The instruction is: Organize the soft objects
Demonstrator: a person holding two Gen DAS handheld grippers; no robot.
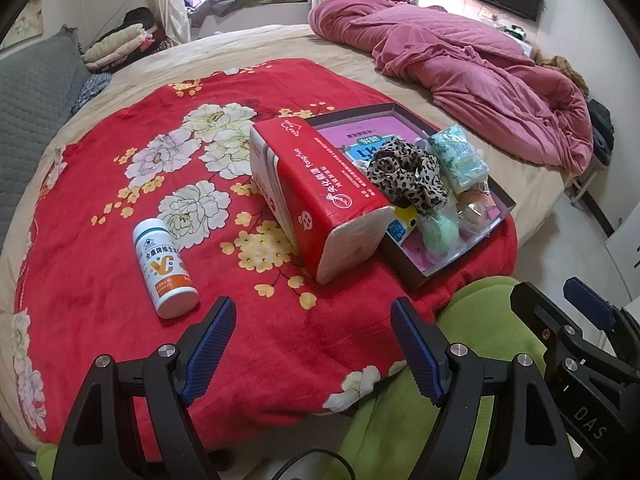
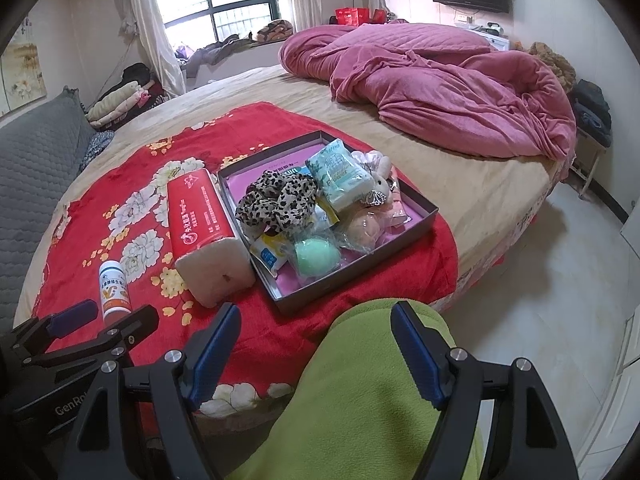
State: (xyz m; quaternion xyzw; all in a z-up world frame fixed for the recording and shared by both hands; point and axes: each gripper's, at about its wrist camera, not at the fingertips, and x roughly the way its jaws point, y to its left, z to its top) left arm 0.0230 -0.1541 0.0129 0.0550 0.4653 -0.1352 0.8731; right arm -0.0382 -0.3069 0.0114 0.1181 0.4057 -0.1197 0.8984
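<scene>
A shallow dark box (image 2: 404, 236) (image 1: 460, 256) sits on the red floral blanket (image 1: 100, 264) (image 2: 260, 332). It holds a leopard-print scrunchie (image 1: 404, 178) (image 2: 276, 200), a mint tissue pack (image 1: 460, 160) (image 2: 344, 178), a green ball (image 1: 438, 234) (image 2: 316, 258), a peach puff (image 2: 366, 230) and a small plush rabbit (image 2: 384, 182). A red tissue pack (image 1: 320, 200) (image 2: 204, 224) leans on the box's left wall. A white pill bottle (image 1: 164, 268) (image 2: 113, 292) lies to the left. My left gripper (image 1: 312, 344) and right gripper (image 2: 316, 348) hover open and hold nothing, near the bed's front edge.
A person's green-clad leg (image 2: 360, 400) (image 1: 460, 360) sits under the right gripper. A crumpled pink quilt (image 2: 440, 92) covers the bed's far right. Grey padded headboard (image 1: 36, 120) on the left, folded clothes (image 1: 116, 44) behind, tiled floor (image 2: 560, 280) to the right.
</scene>
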